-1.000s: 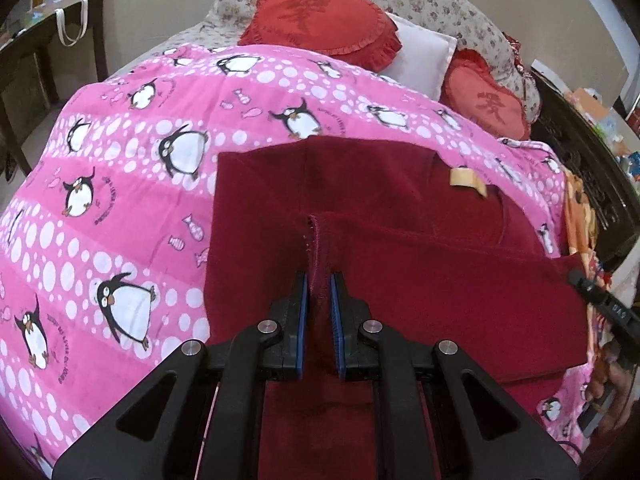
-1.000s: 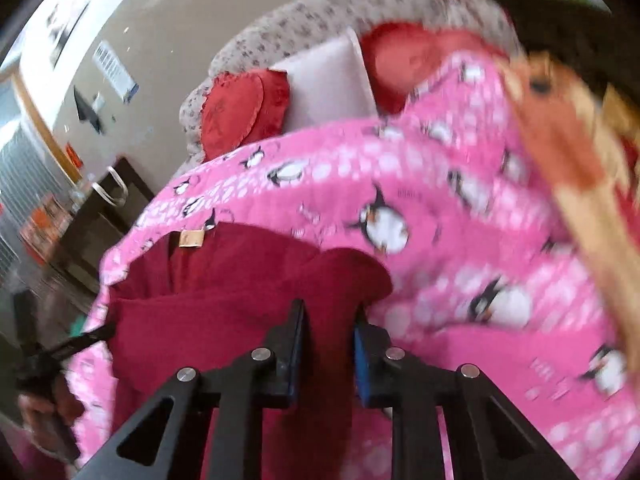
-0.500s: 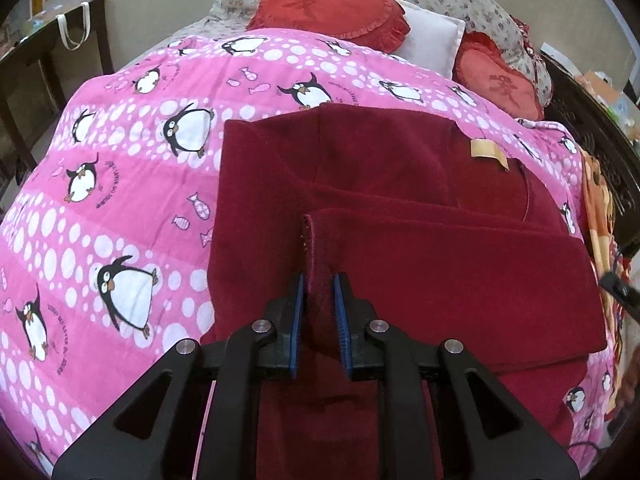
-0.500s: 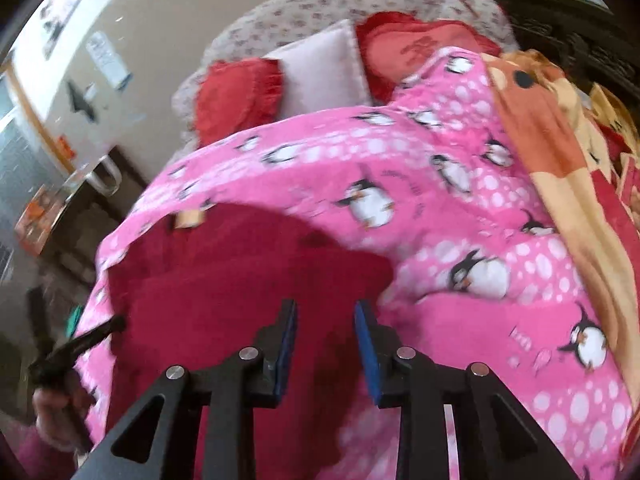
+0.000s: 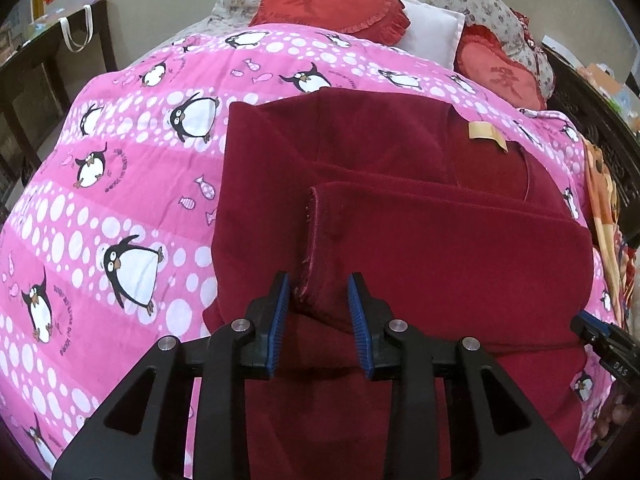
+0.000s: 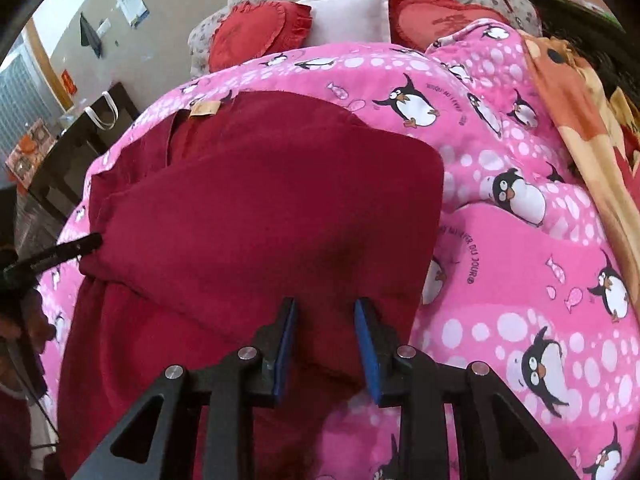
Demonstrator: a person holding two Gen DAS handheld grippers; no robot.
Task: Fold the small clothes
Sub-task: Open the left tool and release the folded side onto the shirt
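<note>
1. Item: dark red fleece garment [image 5: 420, 240], with a tan label [image 5: 486, 133] near its far edge, is lying across the middle of the pink penguin-print quilt [image 5: 132, 184] on the bed. It is reaching toward the quilt's near edge, and the two red heart-shaped cushions [image 5: 332, 0] are sitting well beyond it at the head.
2. Fold status: a flap of the garment is lying doubled over the lower layer, its hemmed edge [image 5: 314, 236] running toward the left wrist camera. Judged, the first fold is being set down, not yet smoothed.
3. Left gripper [image 5: 318, 300]: its jaws have just been opening. The blue pads [image 5: 280, 312] are standing spread on either side of the flap's hemmed corner, with cloth between them but not visibly squeezed.
4. Right gripper [image 6: 326, 328]: its jaws are parted over the flap's other near corner, close to the garment's right edge. Red cloth is lying between the pads [image 6: 366, 340], apparently loose.
5. Handling advice: both grippers should be letting go fully before lifting, so the fleece is not dragged back off the fold.
6. Withdrawal should be going straight up and back, keeping the hem square with the layer beneath.
7. Risk: thick fleece is springing, so the flap may be creeping open. A light press along the crease is advisable.
</note>
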